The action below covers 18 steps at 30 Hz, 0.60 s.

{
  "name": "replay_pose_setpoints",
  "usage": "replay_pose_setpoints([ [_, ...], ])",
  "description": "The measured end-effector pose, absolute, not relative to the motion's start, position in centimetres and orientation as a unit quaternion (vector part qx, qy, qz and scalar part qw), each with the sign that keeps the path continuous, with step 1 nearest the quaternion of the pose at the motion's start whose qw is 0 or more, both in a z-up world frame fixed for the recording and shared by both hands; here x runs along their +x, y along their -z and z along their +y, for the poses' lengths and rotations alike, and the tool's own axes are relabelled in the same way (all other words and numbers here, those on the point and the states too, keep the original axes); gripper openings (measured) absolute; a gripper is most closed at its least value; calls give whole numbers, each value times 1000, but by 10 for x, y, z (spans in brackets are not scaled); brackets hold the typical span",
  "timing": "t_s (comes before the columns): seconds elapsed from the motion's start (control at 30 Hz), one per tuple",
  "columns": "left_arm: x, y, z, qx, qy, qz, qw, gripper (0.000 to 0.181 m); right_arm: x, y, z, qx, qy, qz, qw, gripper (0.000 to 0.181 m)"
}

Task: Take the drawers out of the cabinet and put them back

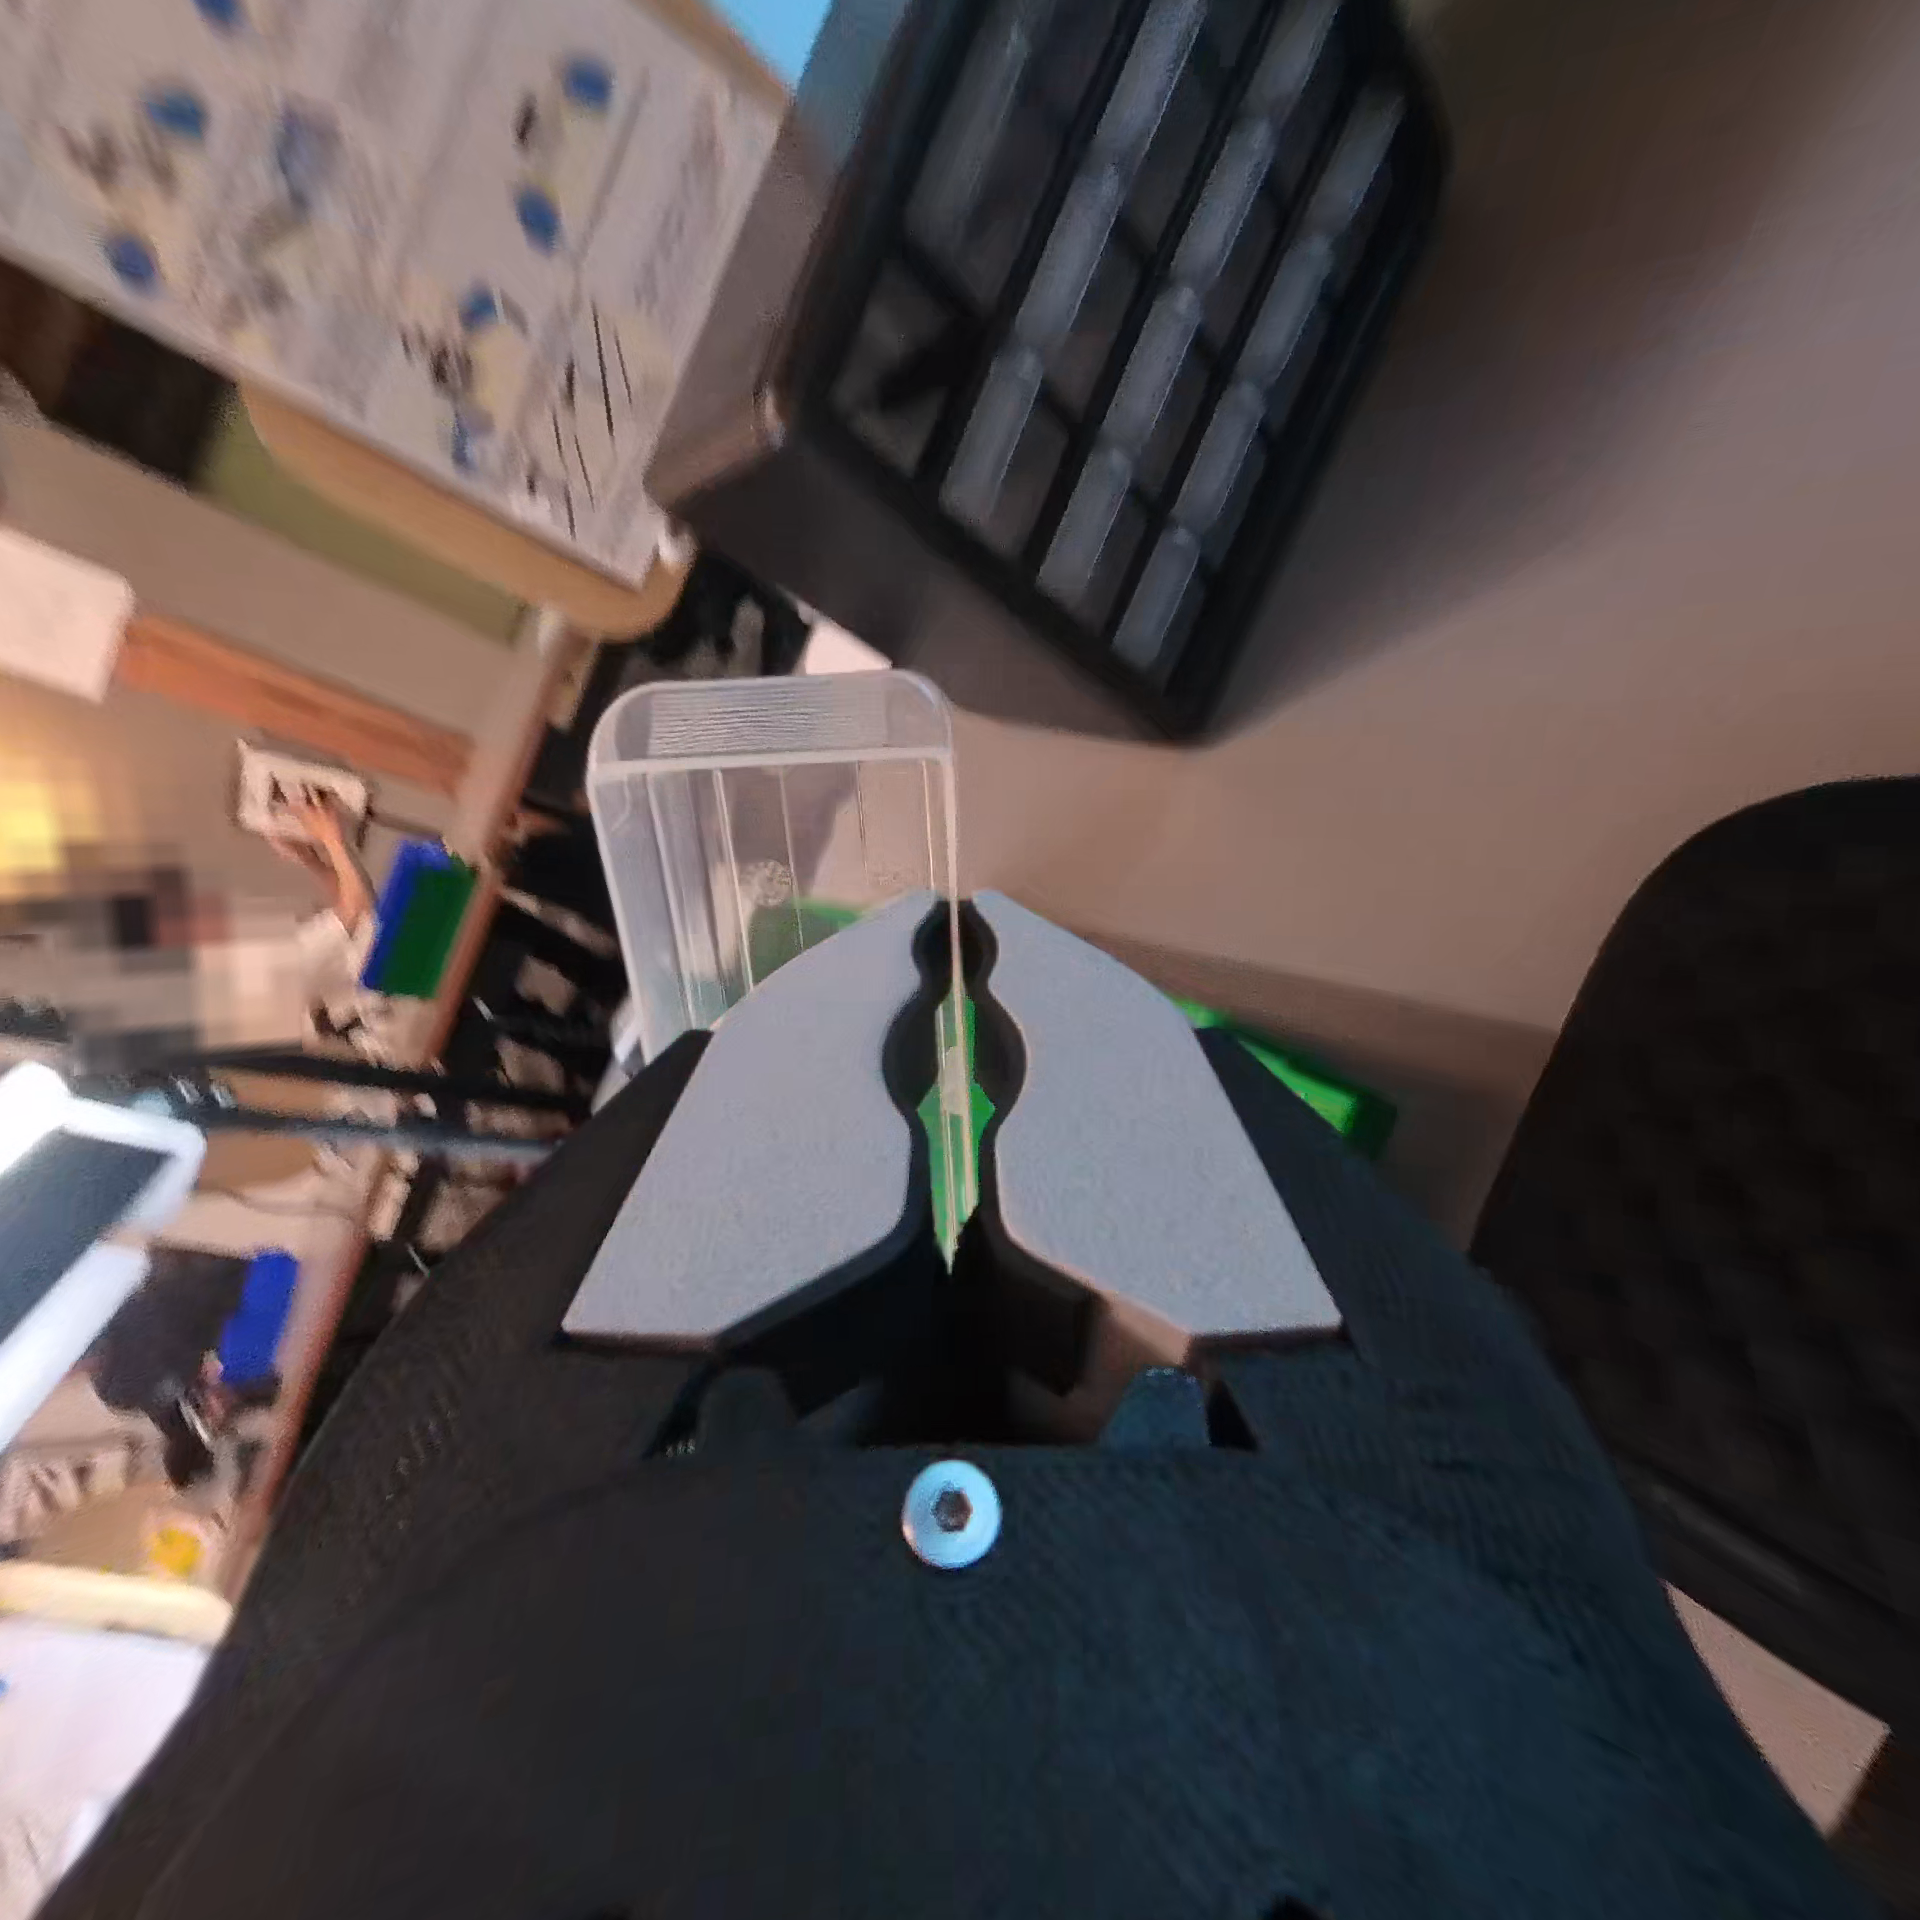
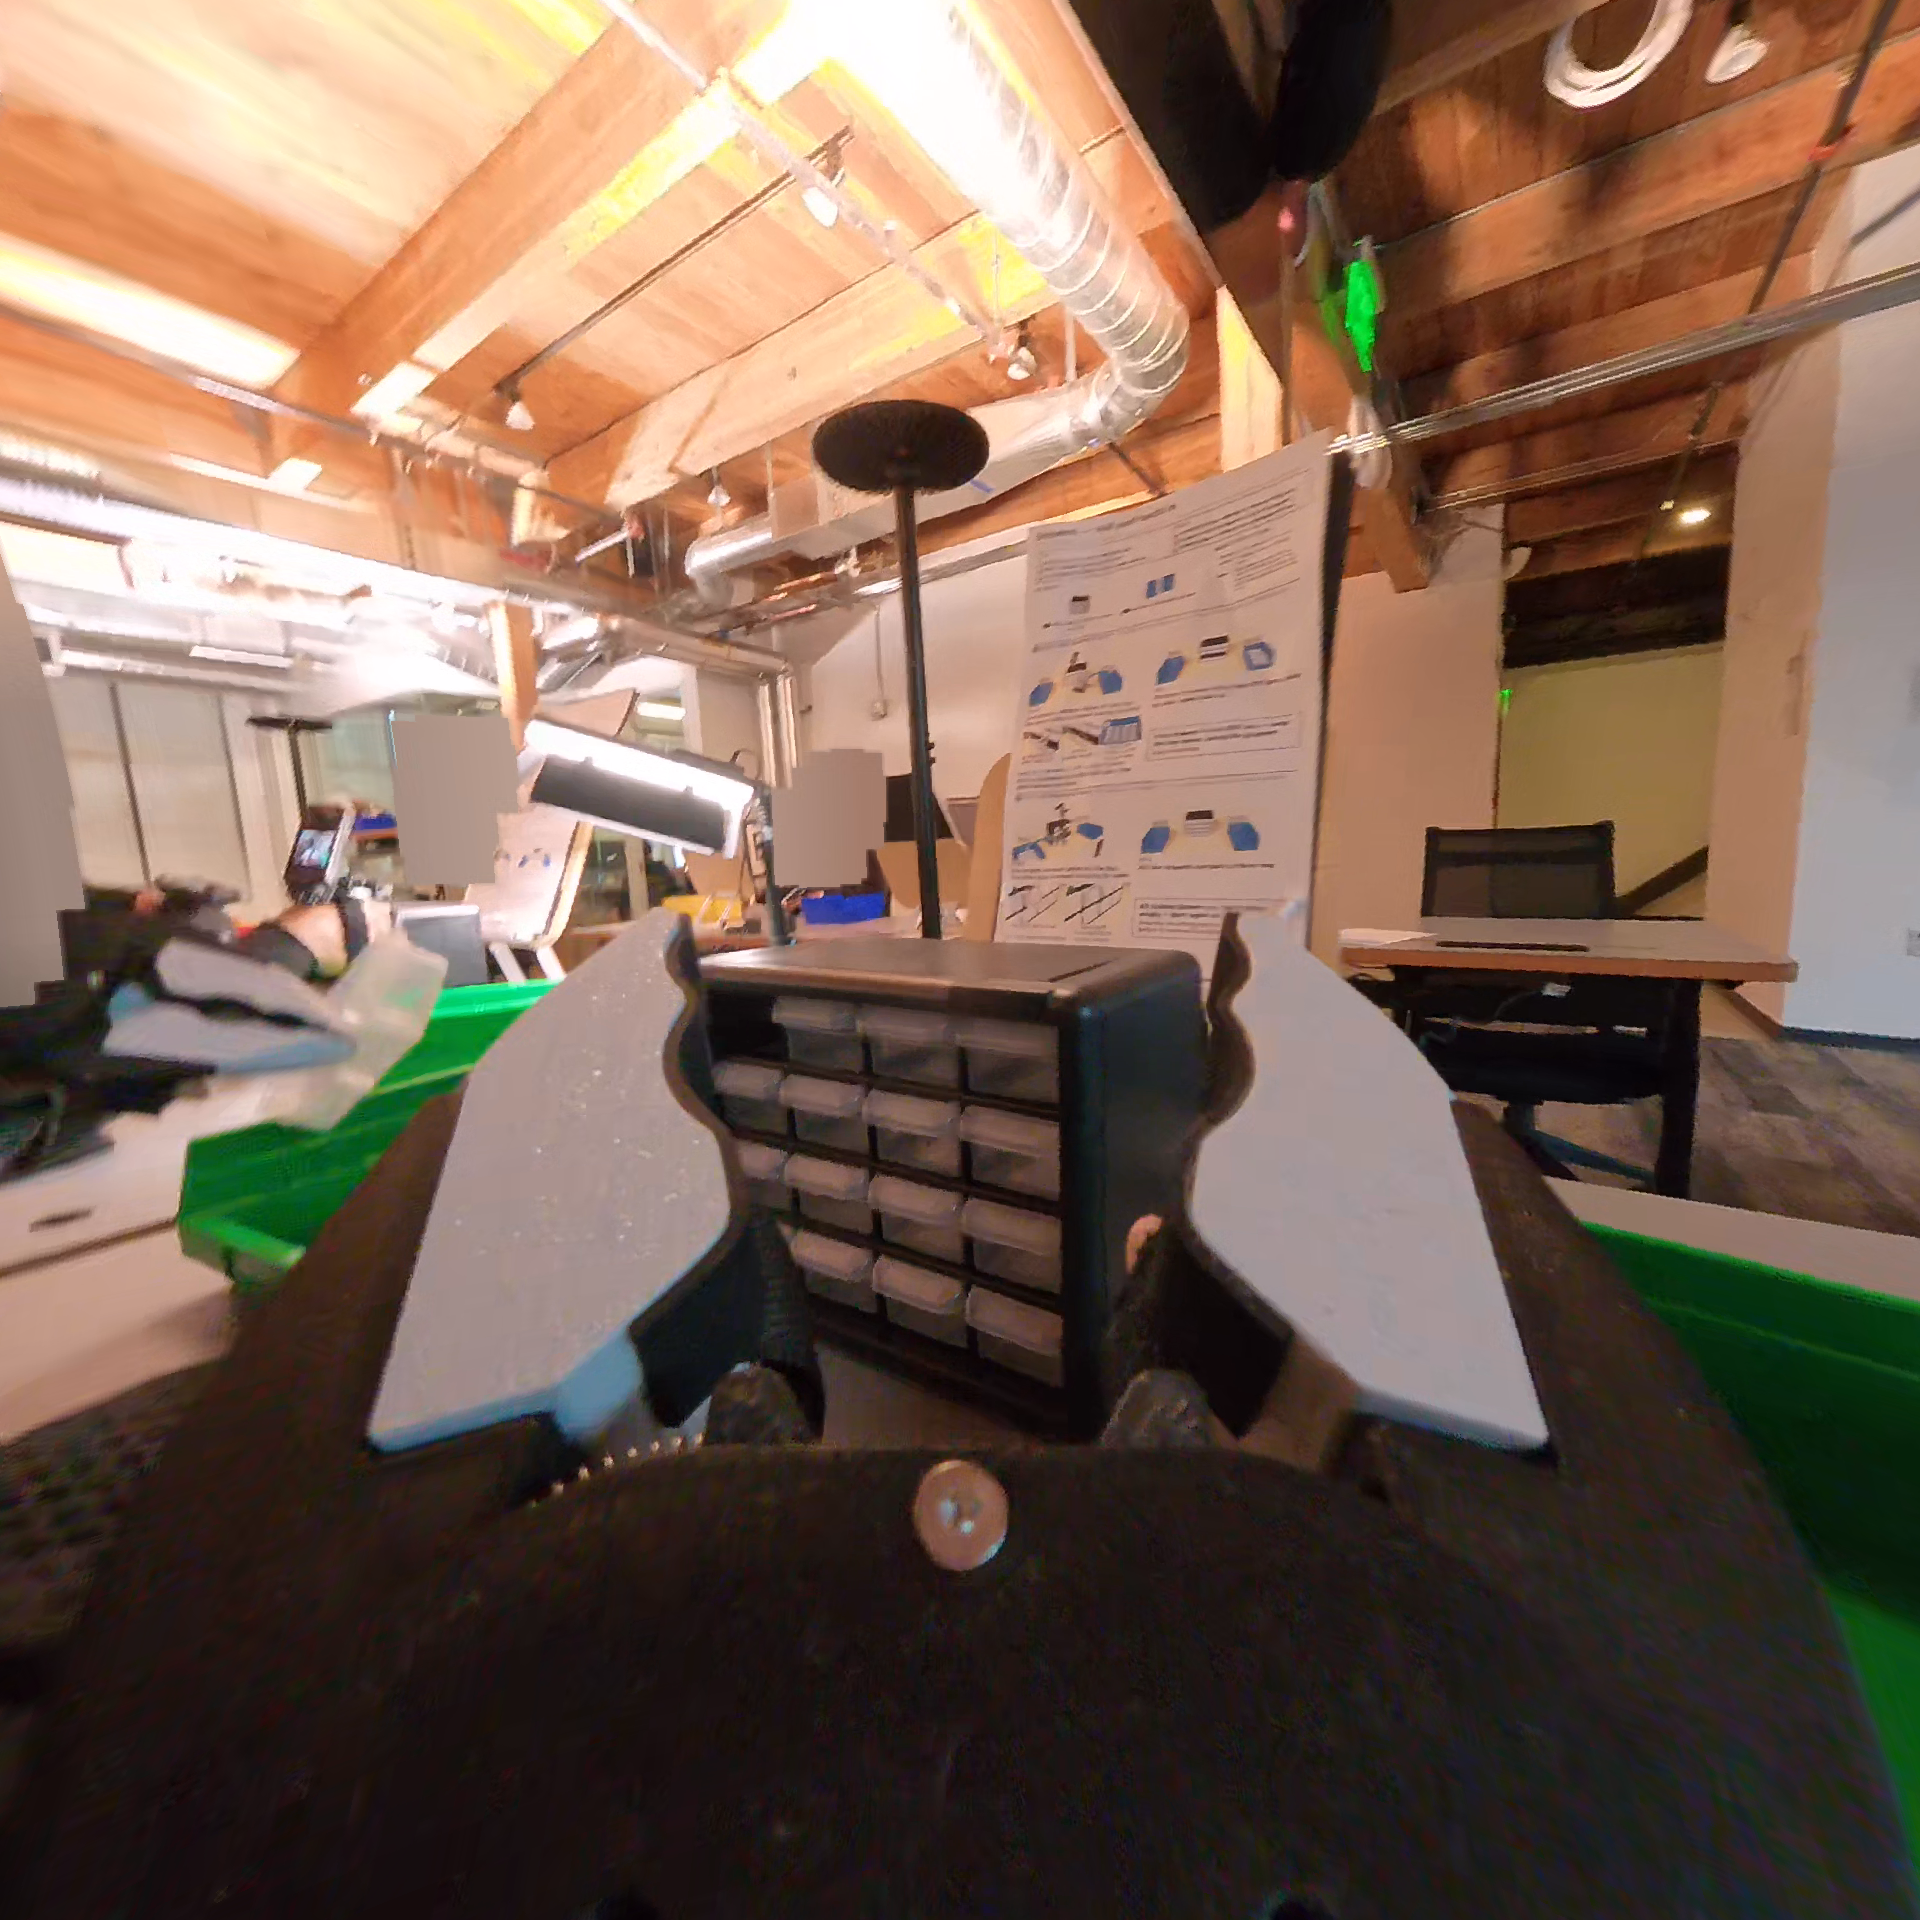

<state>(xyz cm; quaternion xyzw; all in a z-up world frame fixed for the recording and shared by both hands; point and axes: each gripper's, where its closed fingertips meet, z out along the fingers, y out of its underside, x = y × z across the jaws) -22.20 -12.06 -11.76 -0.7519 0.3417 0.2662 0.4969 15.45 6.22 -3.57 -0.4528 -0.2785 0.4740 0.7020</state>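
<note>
A black cabinet (image 2: 935, 1143) with several small clear drawers stands on the table, and its top left slot (image 2: 743, 1023) is empty. My right gripper (image 2: 961, 925) is open, with one grey finger on each side of the cabinet. I cannot tell if they touch it. My left gripper (image 1: 951, 909) is shut on the side wall of a clear empty drawer (image 1: 769, 862) and holds it in the air, left of the cabinet (image 1: 1122, 343). In the right wrist view, the left gripper (image 2: 343, 1029) holds the drawer (image 2: 384, 997) over a green bin (image 2: 343, 1122).
A second green bin (image 2: 1766, 1351) sits to the right of the cabinet. A black mesh chair (image 1: 1714, 1247) is close by. A poster board (image 2: 1164, 727), a black pole stand (image 2: 914, 675), desks and people are behind the table.
</note>
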Motion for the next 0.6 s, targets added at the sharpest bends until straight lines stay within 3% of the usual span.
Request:
replay_pose_setpoints([
  [0.03, -207, 112, -119, -735, -264, 369, 505, 1, 148, 39, 57, -449, -472, -298, 698, 91],
  [0.33, -51, 113, -102, -614, -133, 578, 522, 1, 48, 104, -42, -404, -468, -547, 564, 85],
  [0.47, -12, 134, -91, -591, -121, 642, 472, 1, 10, 131, -63, -366, -347, -622, 599, 92],
  [0.6, 10, 149, -88, -576, -102, 685, 434, 1, 2, 135, -70, -337, -295, -650, 614, 78],
])
